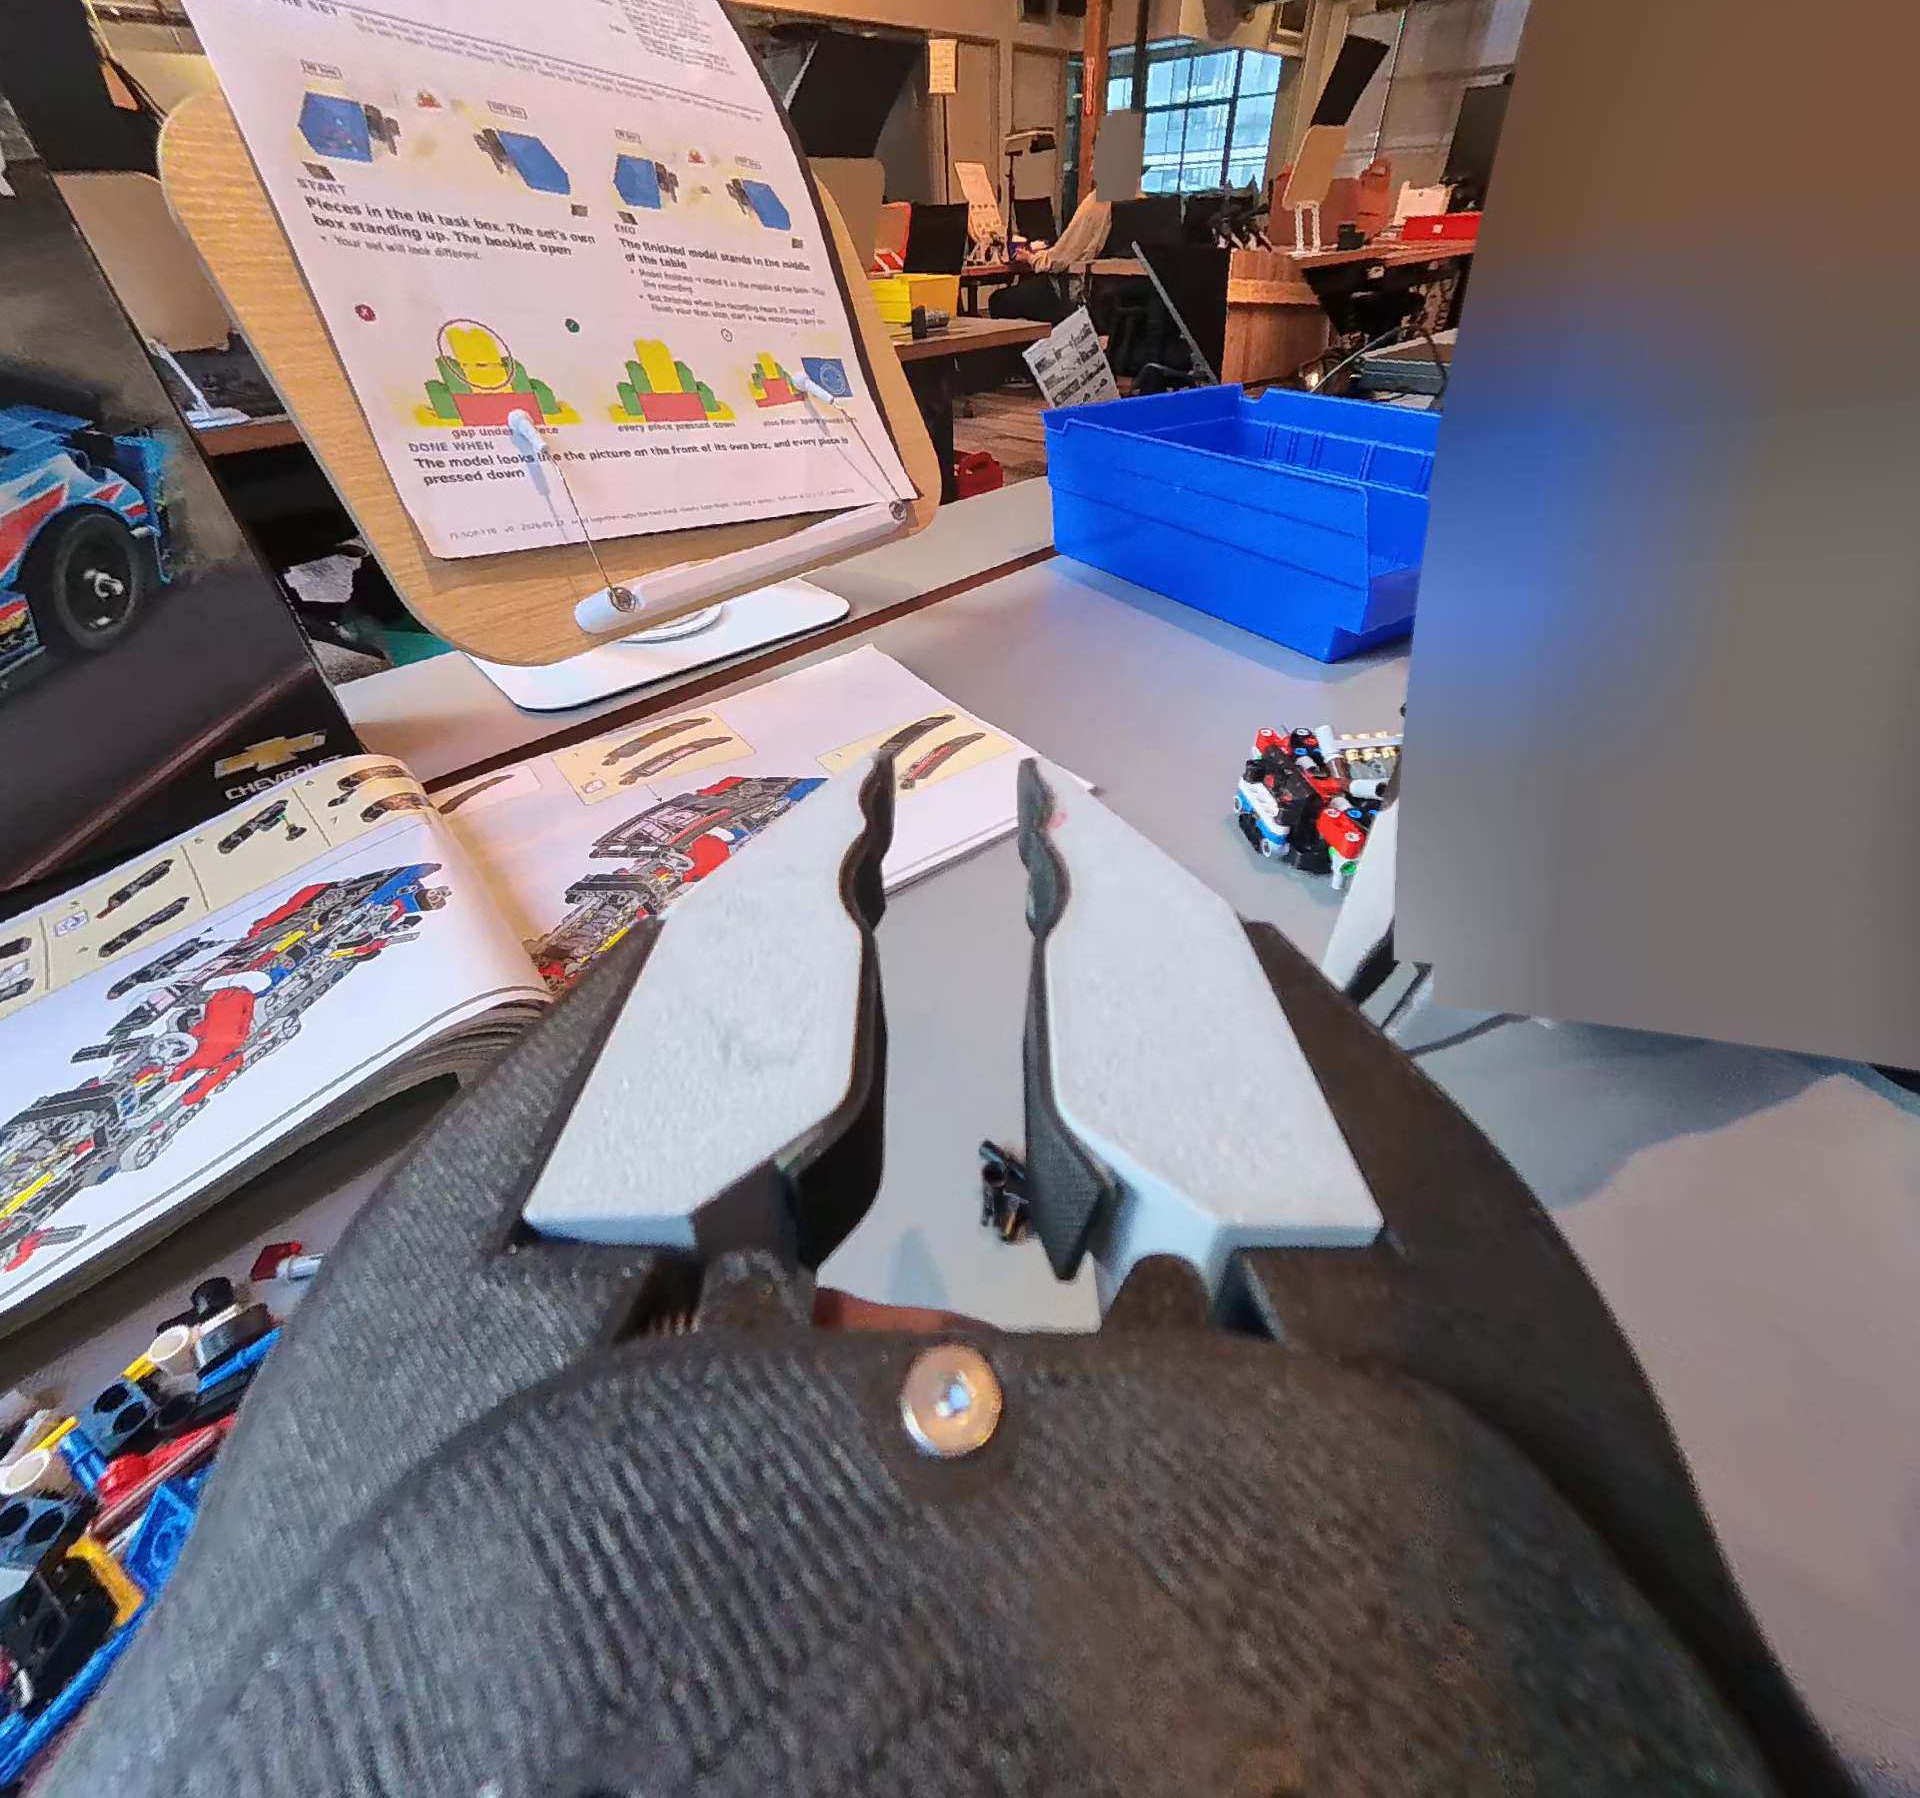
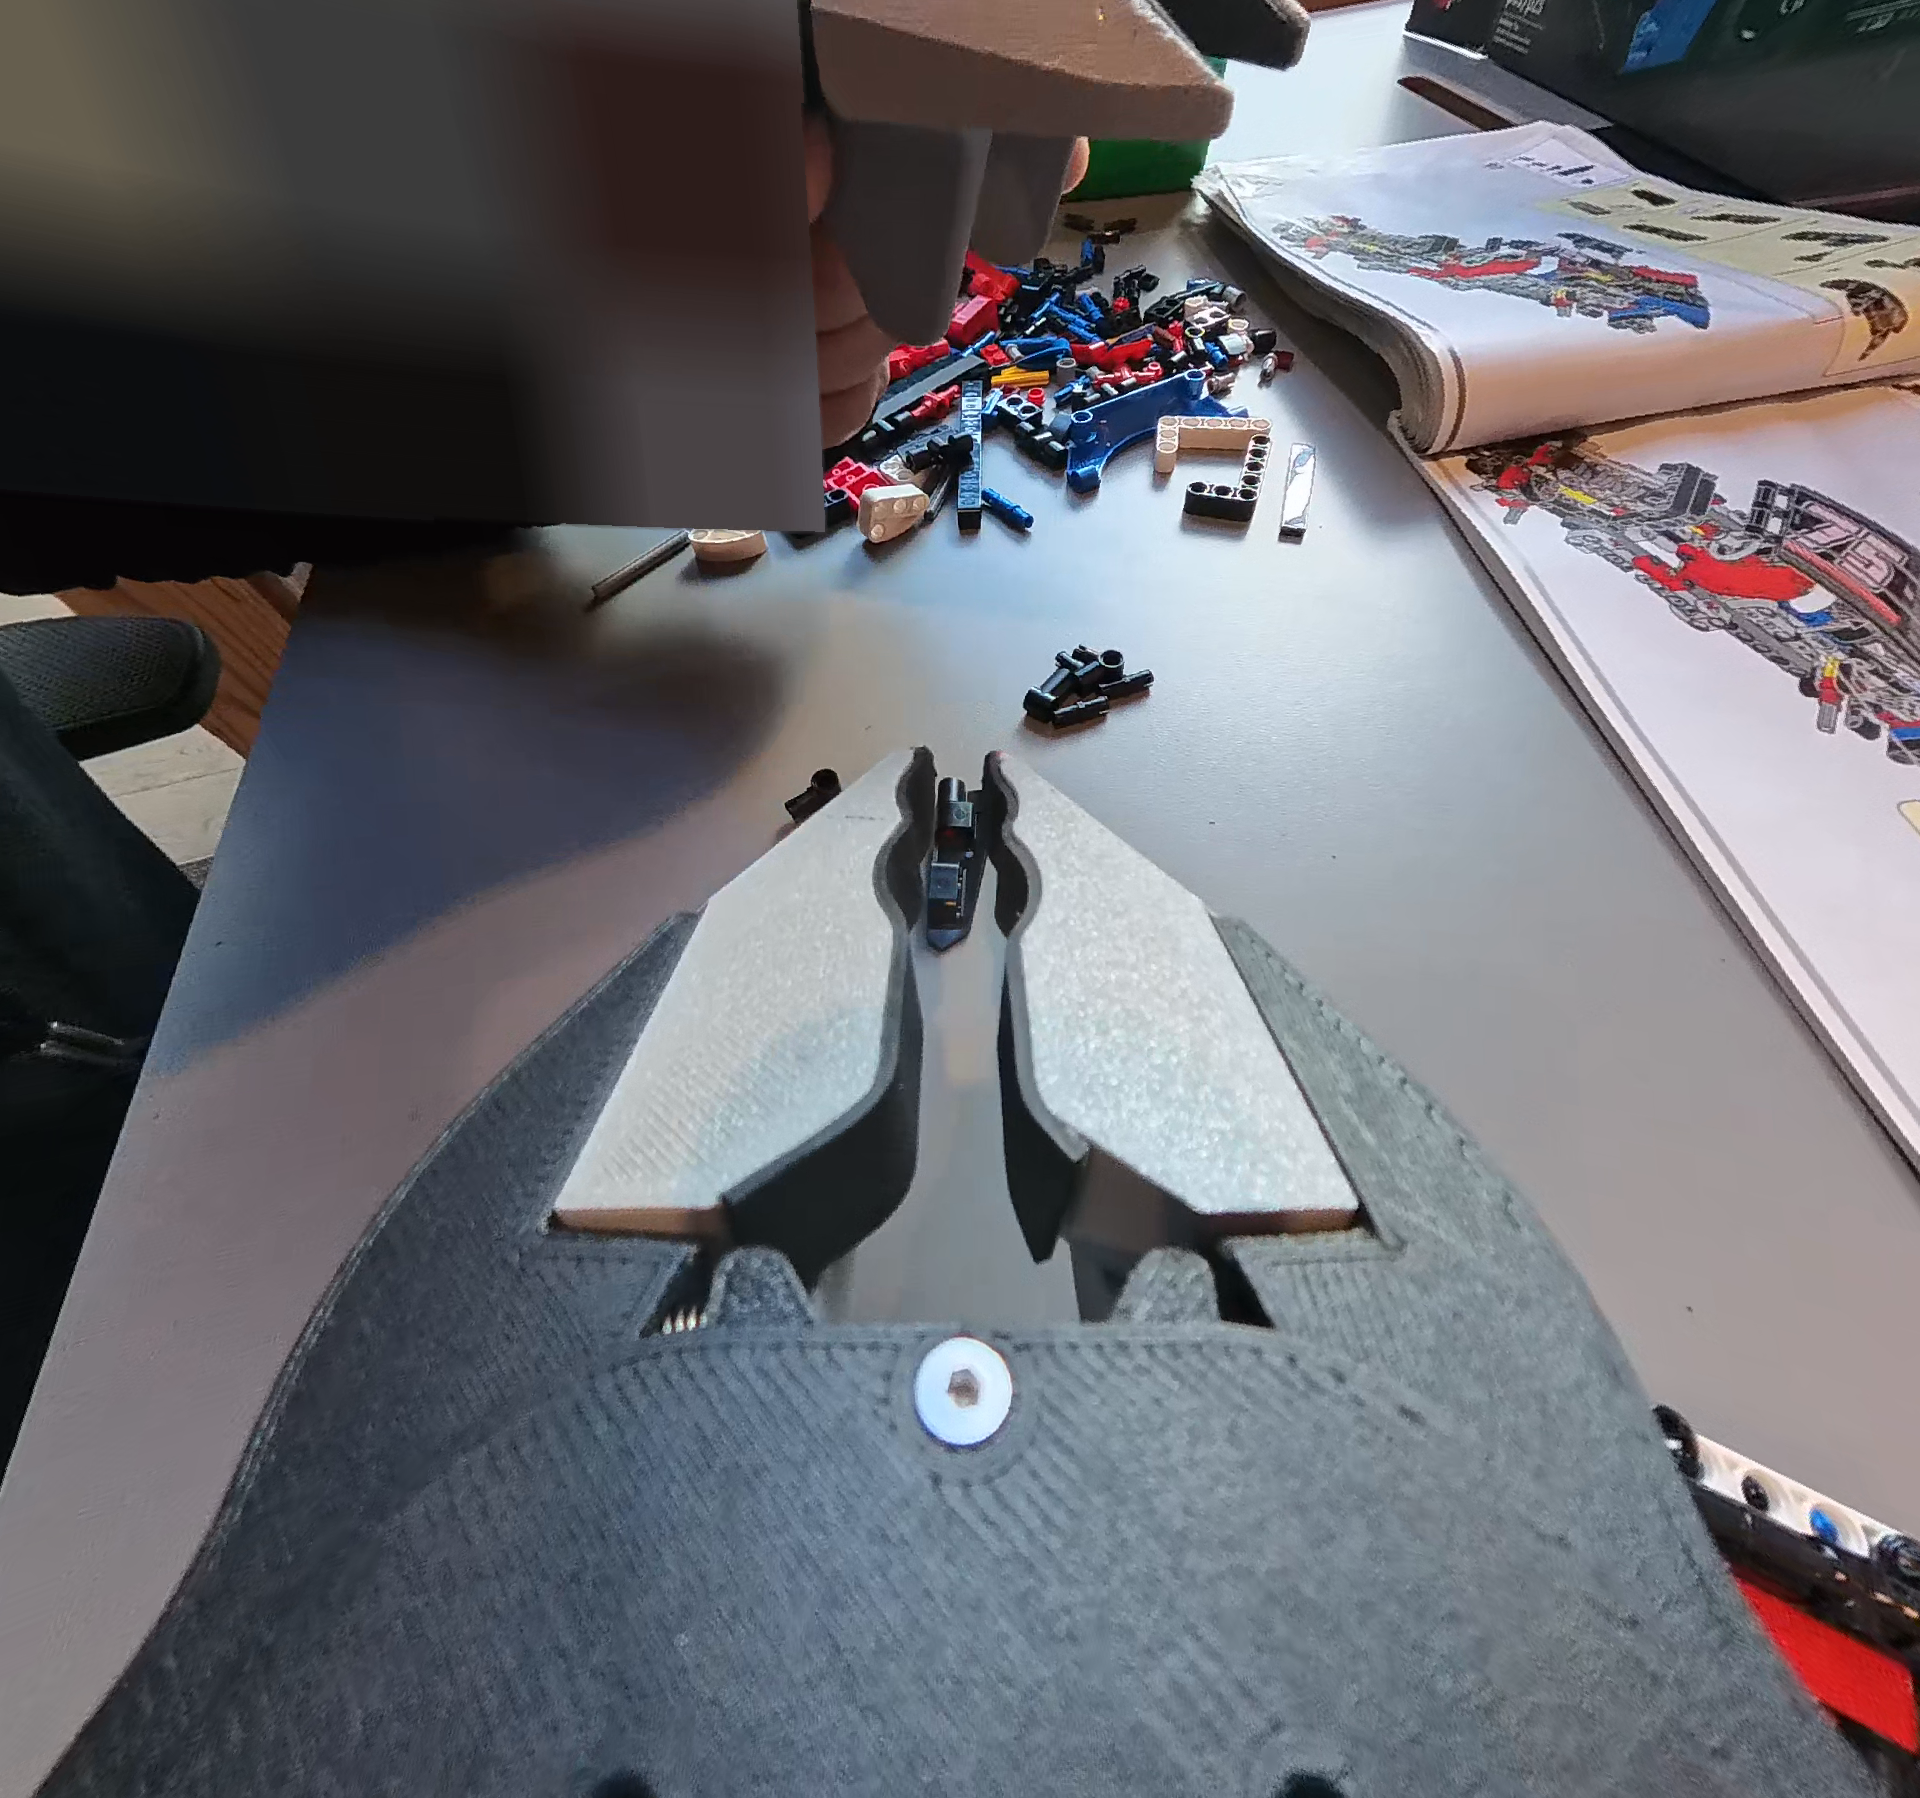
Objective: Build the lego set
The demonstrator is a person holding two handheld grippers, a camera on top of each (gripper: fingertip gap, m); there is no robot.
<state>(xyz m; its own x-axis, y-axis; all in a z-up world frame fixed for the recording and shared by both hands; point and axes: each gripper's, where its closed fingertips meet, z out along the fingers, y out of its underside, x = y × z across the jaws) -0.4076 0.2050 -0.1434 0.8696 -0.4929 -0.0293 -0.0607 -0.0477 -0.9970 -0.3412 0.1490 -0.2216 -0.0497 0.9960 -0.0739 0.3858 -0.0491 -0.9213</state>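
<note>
A: Item one, right gripper (image 2: 954, 761)?
B: Low over the grey table (image 2: 1351, 917), fingers drawn close about a small black piece (image 2: 951, 860). Whether the pads actually press it, I cannot tell; a narrow gap shows on each side.

A: Item two, left gripper (image 1: 954, 782)?
B: Raised above the table, fingers parted, nothing between the tips. A tiny black pin (image 1: 1001, 1189) shows in the gap near the finger base, on the table below.

A: Loose stock?
B: One pile of parts (image 2: 1081, 377), black, blue, red and white, in the right view beyond the gripper, under the other gripper's handle. Black pins (image 2: 1086, 683), a small cluster, between the pile and the right gripper's tips. One more black pin (image 2: 812, 790) just left of the tips.

A: Assembled stock?
B: Partial model (image 1: 1304, 803), red, black and white, on the table at the right in the left view, near the blue bin (image 1: 1236, 522).

A: Paper?
B: Booklet (image 1: 312, 969) lying open on the table, left of the left gripper. A printed sheet (image 1: 520, 221) on a wooden stand (image 1: 499, 595) behind it. The set's box (image 1: 114, 553) upright at far left.

A: Other?
B: Green bin (image 2: 1143, 164) behind the pile.
</note>
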